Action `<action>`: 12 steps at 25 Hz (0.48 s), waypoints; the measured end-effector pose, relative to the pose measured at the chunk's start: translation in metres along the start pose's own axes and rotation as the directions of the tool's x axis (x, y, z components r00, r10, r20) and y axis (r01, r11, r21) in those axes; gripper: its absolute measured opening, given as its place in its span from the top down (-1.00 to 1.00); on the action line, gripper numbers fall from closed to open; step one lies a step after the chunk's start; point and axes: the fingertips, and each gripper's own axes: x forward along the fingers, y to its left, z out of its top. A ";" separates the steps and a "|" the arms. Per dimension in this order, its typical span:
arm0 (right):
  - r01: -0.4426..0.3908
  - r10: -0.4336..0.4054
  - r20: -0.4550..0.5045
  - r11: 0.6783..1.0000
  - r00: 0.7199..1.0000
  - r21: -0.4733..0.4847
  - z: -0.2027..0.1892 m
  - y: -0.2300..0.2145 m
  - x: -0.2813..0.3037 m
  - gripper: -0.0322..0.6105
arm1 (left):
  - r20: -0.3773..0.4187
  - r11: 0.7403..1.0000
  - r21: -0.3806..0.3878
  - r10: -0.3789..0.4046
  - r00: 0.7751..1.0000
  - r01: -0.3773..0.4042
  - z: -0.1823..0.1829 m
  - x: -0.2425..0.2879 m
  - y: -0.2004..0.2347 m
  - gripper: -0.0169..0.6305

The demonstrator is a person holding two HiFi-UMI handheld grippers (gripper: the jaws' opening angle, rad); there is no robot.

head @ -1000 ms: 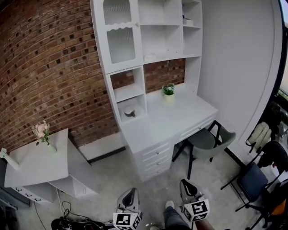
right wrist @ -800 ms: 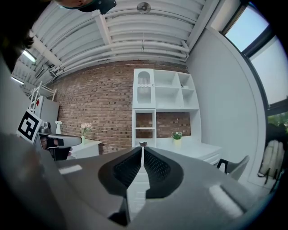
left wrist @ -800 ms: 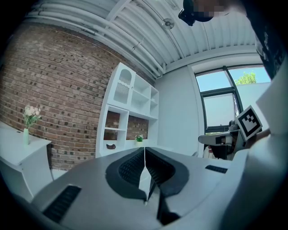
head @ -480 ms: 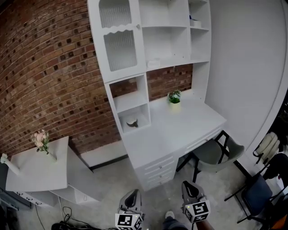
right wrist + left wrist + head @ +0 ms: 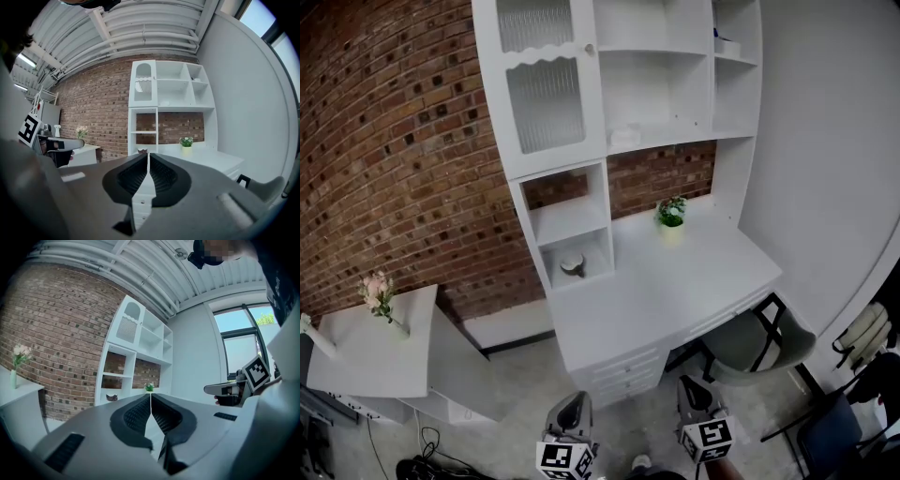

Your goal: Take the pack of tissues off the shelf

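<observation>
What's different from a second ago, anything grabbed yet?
The person has stepped toward the white desk unit, which now fills more of the head view. Nothing taken or let go. Left gripper and right gripper stay low, shut and empty.

Head view steeply down; gripper views low, toward same desk [image 5: 675,281].

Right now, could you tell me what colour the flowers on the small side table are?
Pink flowers, clearest in the head view.
</observation>
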 end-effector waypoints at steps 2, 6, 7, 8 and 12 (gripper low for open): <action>-0.012 0.012 -0.010 1.000 1.000 -0.001 0.000 -0.011 0.008 0.88 | 0.005 1.000 0.002 0.009 1.000 -0.009 0.000 0.012 -0.002 0.91; -0.031 0.031 -0.003 0.999 1.000 -0.013 0.007 -0.032 0.023 0.88 | 0.021 0.999 0.010 0.033 0.999 -0.033 -0.003 0.035 -0.002 0.91; -0.033 0.033 0.006 0.999 0.999 -0.011 0.009 -0.036 0.026 0.88 | 0.022 0.999 0.010 0.038 0.999 -0.039 -0.003 0.039 -0.002 0.91; -0.033 0.033 0.014 0.999 0.999 -0.008 0.011 -0.039 0.029 0.88 | 0.021 0.999 0.009 0.043 0.999 -0.043 -0.003 0.043 -0.002 0.91; -0.041 0.041 0.018 0.999 0.999 0.003 0.008 -0.045 0.038 0.88 | 0.012 0.999 -0.001 0.053 0.999 -0.053 -0.008 0.052 -0.004 0.91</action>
